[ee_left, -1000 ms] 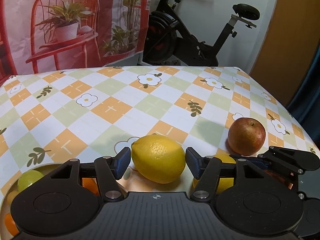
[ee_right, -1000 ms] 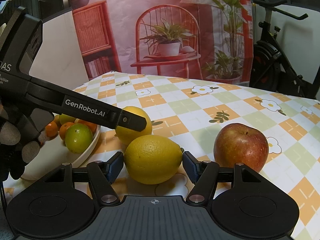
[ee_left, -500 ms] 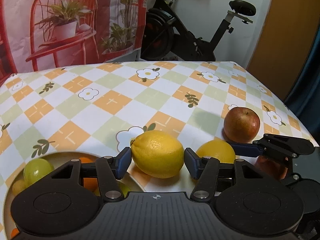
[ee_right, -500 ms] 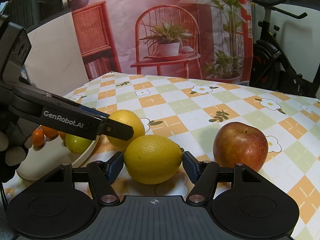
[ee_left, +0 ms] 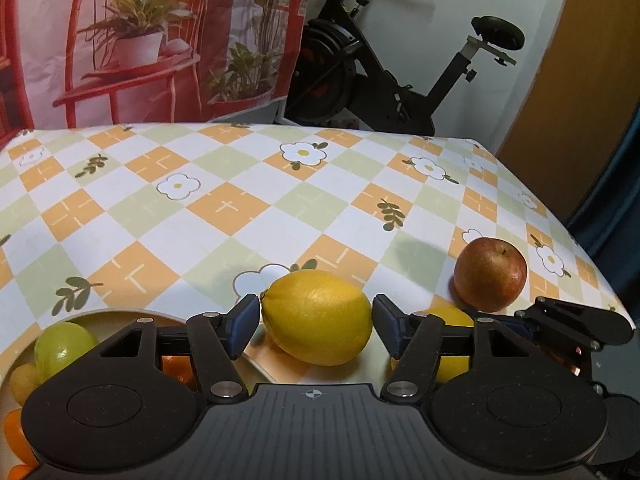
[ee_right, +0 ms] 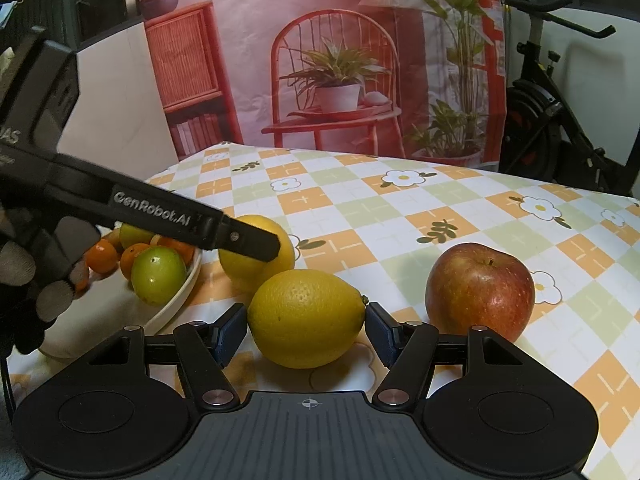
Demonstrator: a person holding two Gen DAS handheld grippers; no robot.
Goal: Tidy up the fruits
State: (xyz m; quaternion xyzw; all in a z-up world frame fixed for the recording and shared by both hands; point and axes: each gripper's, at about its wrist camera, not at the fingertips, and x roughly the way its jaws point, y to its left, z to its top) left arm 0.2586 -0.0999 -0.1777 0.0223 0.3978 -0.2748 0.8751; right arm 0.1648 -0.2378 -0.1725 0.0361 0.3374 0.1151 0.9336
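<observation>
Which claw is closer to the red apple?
Right. The right claw, around a lemon, sits just beside the apple; the left claw is farther, near the bowl.

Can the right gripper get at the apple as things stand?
Probably not straight away. The right gripper already has a lemon between its pads. The apple sits just to its right on the tablecloth, with nothing blocking it once the lemon is put down.

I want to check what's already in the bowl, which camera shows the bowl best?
The right wrist view: the white bowl shows from the side with its rim, a green fruit and small oranges inside. In the left wrist view the bowl is mostly hidden behind the gripper body, only part of the rim and a few fruits showing.
</observation>
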